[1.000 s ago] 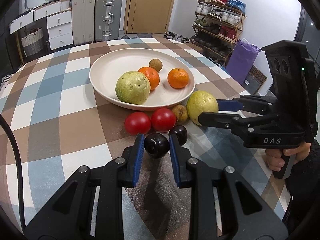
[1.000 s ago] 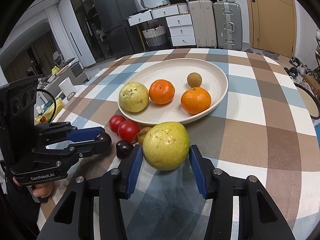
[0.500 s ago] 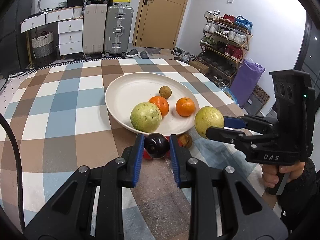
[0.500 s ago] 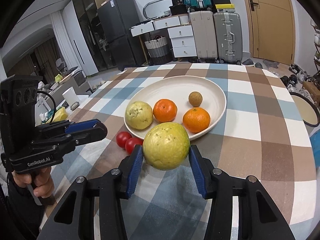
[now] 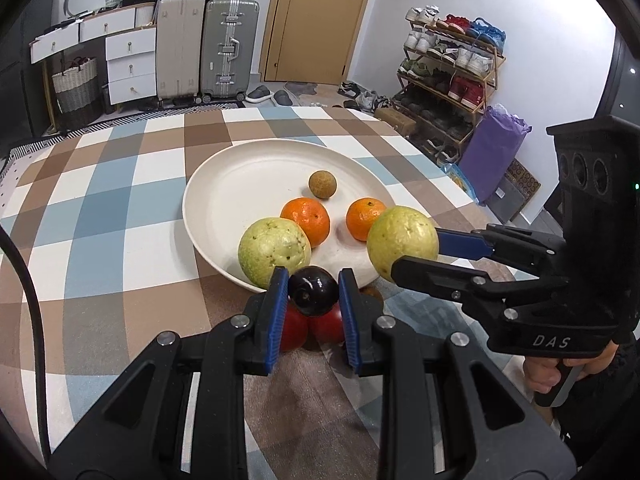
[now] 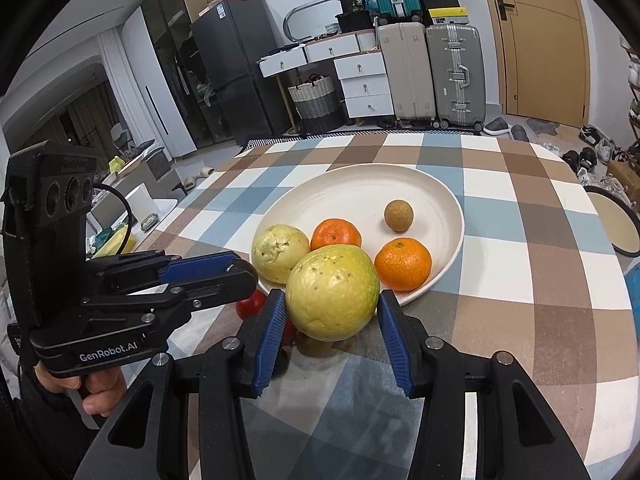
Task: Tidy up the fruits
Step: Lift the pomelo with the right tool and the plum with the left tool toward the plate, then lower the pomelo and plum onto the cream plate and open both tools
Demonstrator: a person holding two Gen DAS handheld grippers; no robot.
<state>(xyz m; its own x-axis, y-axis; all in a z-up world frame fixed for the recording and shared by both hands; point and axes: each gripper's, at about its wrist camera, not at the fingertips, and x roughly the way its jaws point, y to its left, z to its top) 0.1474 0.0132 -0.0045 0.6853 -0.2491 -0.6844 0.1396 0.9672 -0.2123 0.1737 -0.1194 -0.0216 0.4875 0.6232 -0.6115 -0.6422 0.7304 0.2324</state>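
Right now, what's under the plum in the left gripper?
Below the plum held by the left gripper: two red tomatoes on the tablecloth, partly hidden by the fingers.

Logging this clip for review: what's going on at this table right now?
A person holds two handheld grippers over a checkered tablecloth. The left gripper is shut on a dark glossy plum; the right gripper is shut on a large yellow-green guava. Both fruits hang at the near rim of a white round plate that has another guava, two oranges and a small brown fruit. Red tomatoes lie on the cloth.
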